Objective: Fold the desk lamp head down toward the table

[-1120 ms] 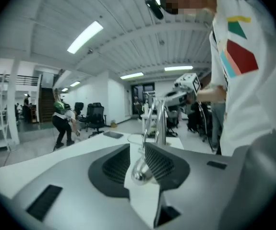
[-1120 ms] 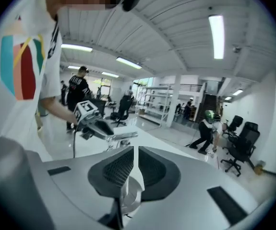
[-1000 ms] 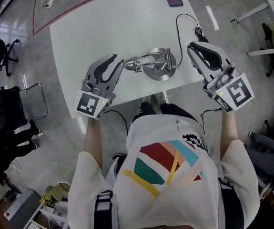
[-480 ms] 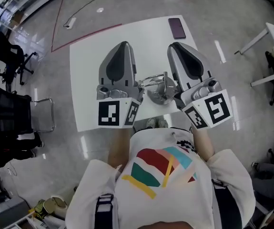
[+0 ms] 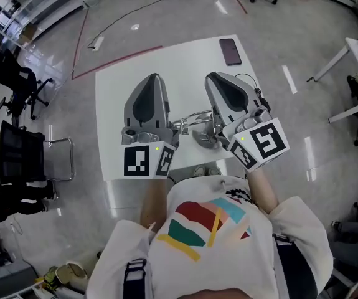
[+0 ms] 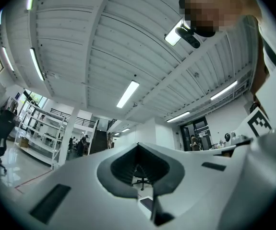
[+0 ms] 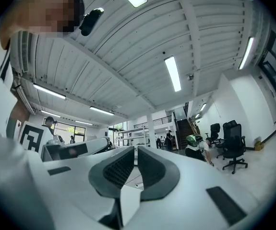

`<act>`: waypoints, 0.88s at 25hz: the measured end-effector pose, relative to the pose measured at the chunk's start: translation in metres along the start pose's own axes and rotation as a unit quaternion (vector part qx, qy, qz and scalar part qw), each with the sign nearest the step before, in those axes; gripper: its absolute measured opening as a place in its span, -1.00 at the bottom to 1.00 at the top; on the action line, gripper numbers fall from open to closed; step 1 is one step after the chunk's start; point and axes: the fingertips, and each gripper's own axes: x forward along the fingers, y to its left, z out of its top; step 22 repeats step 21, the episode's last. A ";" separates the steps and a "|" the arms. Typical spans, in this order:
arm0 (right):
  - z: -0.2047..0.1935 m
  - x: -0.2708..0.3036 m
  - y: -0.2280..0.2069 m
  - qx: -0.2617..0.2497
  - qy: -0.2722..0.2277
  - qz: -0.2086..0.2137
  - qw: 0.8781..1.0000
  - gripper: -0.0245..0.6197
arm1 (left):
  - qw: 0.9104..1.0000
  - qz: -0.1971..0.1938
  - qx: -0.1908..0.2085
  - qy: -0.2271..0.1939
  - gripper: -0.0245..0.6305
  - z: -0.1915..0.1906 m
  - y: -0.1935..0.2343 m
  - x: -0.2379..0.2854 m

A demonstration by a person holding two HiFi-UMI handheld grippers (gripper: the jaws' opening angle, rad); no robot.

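Newly raised, left hand-held gripper (image 5: 149,80) and right hand-held gripper (image 5: 219,78), closed and empty, flank desk lamp (image 5: 202,134).

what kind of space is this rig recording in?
Probably a big open-plan lab or workshop hall, not a home: office chairs on a polished floor, open shelving racks, and long strip lights under a high ribbed ceiling.

Your white table (image 5: 111,114) is carrying a dark phone (image 5: 231,51) lying at its far right corner, desk lamp (image 5: 200,132) sitting near your edge.
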 end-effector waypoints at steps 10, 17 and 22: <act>-0.007 0.007 0.003 0.006 0.005 0.007 1.000 -0.83 | 1.000 0.011 0.014 0.004 -0.79 0.005 0.008 -0.003; -0.008 0.001 -0.004 -0.002 0.007 -0.005 1.000 -0.83 | 1.000 0.007 0.010 -0.002 -0.79 0.002 0.005 -0.002; -0.008 -0.003 -0.016 -0.013 0.010 -0.019 1.000 -0.83 | 1.000 0.006 0.014 -0.006 -0.79 0.003 0.000 0.002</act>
